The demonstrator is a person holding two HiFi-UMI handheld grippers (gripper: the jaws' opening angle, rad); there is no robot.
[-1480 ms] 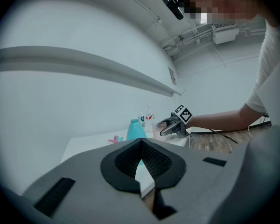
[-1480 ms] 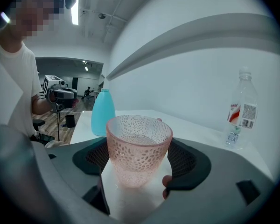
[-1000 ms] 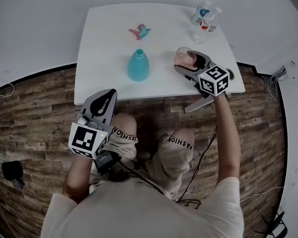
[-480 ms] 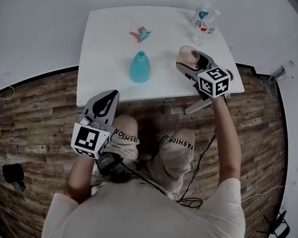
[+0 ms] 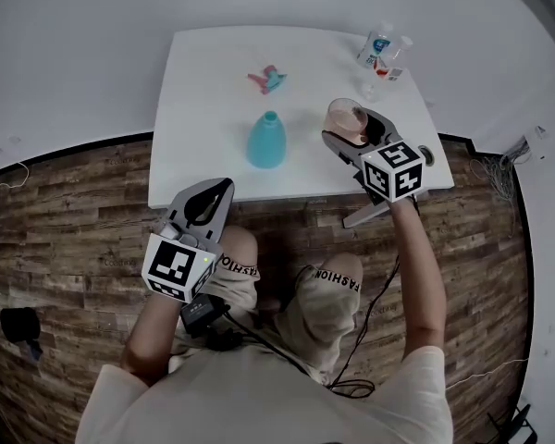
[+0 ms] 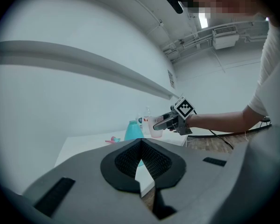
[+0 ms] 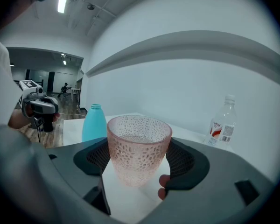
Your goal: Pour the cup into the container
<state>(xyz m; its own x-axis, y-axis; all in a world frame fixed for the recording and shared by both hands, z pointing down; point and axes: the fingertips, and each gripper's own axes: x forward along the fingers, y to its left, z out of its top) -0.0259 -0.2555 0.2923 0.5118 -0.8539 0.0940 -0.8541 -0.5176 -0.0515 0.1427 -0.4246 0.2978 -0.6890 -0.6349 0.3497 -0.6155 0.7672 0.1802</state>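
The right tongs are pinching a pale pink, dimpled cup, one dark pad against each side of it, and the cup stands upright between them with its open mouth up. A fingertip shows just beside the cup's foot in the right gripper view. The cup is over the near right part of the white surface; whether its base touches the surface or hangs just above it I cannot tell. The left tongs are pressed together at the tips with nothing between them, only the hollow between their pads left open, and they are held off the near left edge of the surface, above the person's thigh and the wood floor. The teal container stands upright near the middle of the surface with its neck uncapped, to the left of the cup and apart from it. Farther back, a pink and blue spray head lies on its own, apart from the container. At the far right corner stand a clear bottle with a red label and, just beside it, a second clear bottle with a blue label.
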